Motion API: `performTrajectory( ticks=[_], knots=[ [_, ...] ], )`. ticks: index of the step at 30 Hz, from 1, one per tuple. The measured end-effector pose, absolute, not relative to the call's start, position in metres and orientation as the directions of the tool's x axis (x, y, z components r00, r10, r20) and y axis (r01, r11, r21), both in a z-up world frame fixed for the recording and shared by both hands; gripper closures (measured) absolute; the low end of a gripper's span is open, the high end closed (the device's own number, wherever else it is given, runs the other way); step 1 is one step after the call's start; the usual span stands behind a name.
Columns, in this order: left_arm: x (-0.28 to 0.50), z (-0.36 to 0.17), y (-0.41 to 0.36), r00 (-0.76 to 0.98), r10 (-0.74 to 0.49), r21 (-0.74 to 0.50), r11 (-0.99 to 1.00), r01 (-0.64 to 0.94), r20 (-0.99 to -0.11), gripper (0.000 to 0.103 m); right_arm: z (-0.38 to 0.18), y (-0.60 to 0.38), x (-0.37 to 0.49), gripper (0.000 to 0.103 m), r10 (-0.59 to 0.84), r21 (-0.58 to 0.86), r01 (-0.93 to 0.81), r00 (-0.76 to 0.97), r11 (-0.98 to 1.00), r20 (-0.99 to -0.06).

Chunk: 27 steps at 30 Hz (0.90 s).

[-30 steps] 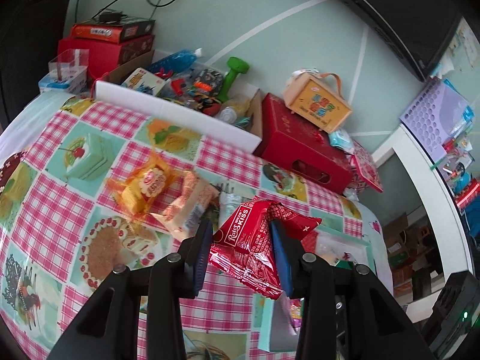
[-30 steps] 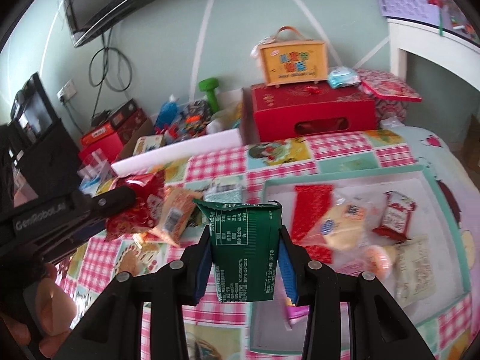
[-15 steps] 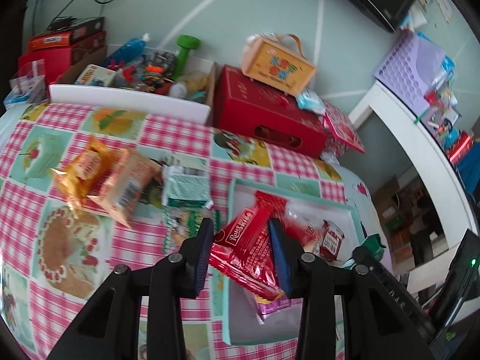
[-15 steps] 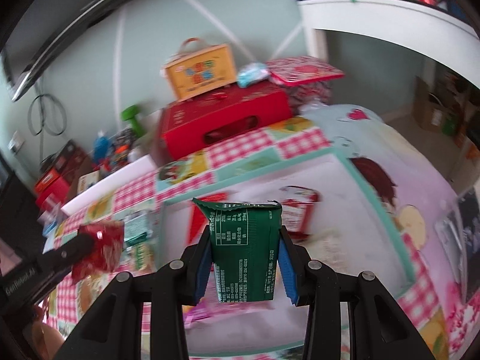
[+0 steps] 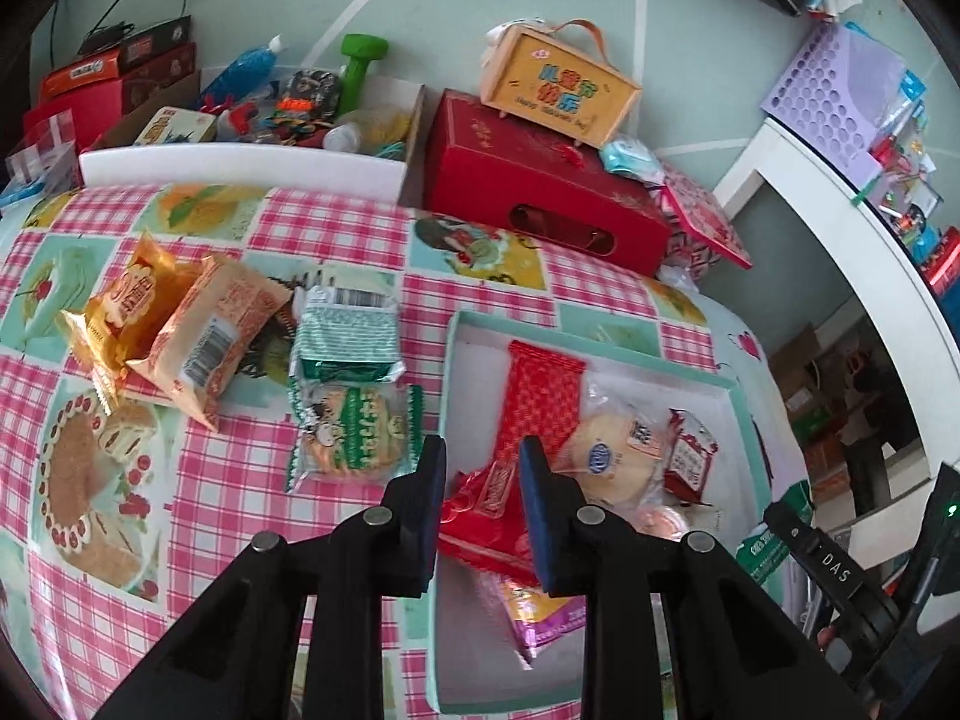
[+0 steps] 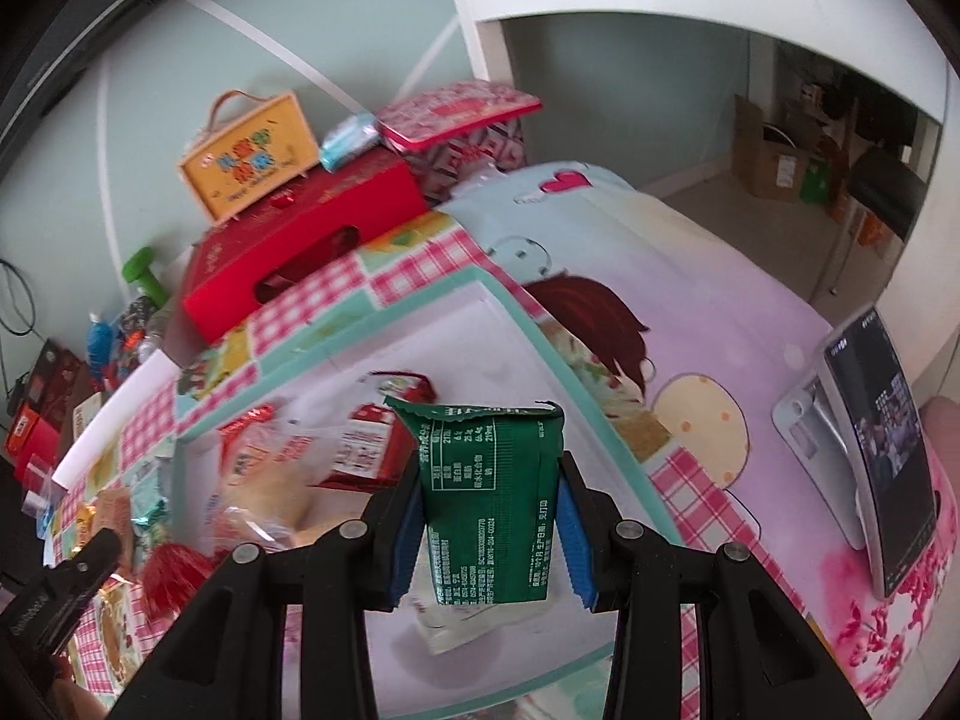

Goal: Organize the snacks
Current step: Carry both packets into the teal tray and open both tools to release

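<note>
My left gripper (image 5: 483, 480) hangs over the near left part of the teal-rimmed white tray (image 5: 457, 360). Its jaws are closing, and a crumpled red snack packet (image 5: 480, 516) is pinched between the pads. My right gripper (image 6: 489, 474) is shut on an upright green packet (image 6: 492, 510) above the tray's (image 6: 540, 330) near right part. Inside the tray lie a long red packet (image 5: 543, 396), a round pastry in a clear wrapper (image 5: 606, 456), a small red carton (image 5: 690, 462) and a pink packet (image 5: 540, 606). On the cloth to the left lie an orange packet (image 5: 129, 306), a peach packet (image 5: 216, 336) and two green packets (image 5: 348, 330).
A red box (image 5: 540, 192) with a yellow carry case (image 5: 558, 84) on top stands behind the tray. A cardboard box of clutter (image 5: 270, 114) sits at the back left. A phone on a stand (image 6: 870, 450) stands right of the tray, near the table's edge.
Both grippers have swung from the loose snacks on the left to above the tray, each with its packet. The left jaws stand narrower on the red packet. The right gripper rolled.
</note>
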State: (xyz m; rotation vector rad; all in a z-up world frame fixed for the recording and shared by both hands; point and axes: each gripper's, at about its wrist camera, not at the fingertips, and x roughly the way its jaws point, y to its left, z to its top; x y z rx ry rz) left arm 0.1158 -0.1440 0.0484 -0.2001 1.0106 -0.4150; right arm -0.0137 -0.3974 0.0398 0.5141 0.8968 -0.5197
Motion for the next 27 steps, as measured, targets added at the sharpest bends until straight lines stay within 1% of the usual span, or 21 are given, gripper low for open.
performTrajectory(
  ticks=[5,10,12,14,15,20,27],
  knots=[
    [0.122,0.042,-0.13,0.472,-0.383,-0.341,0.924,0.176,-0.794,0.077,0.027,-0.403,-0.012,0.061,-0.219,0.171,0.635,0.487,0.753,-0.845],
    [0.125,0.03,-0.134,0.437,-0.363,-0.323,0.932,0.167,-0.823,0.077,0.025,-0.402,-0.011,0.06,-0.207,0.18,0.627,0.493,0.758,-0.845],
    [0.124,0.027,-0.137,0.427,-0.354,-0.311,0.935,0.169,-0.832,0.077,0.026,-0.402,-0.01,0.056,-0.201,0.188,0.623,0.5,0.759,-0.842],
    [0.124,0.023,-0.139,0.416,-0.347,-0.301,0.938,0.173,-0.841,0.077,0.026,-0.402,-0.01,0.044,-0.195,0.194,0.623,0.5,0.758,-0.844],
    [0.123,0.021,-0.14,0.41,-0.344,-0.297,0.939,0.175,-0.845,0.077,0.027,-0.402,-0.01,0.042,-0.193,0.195,0.623,0.499,0.757,-0.845],
    [0.12,0.008,-0.148,0.373,-0.326,-0.275,0.943,0.185,-0.868,0.077,0.031,-0.4,-0.011,0.04,-0.191,0.197,0.62,0.502,0.759,-0.843],
    [0.118,-0.01,-0.162,0.342,-0.29,-0.231,0.952,0.203,-0.894,0.077,0.032,-0.394,-0.008,0.04,-0.175,0.196,0.601,0.503,0.775,-0.846]
  ],
)
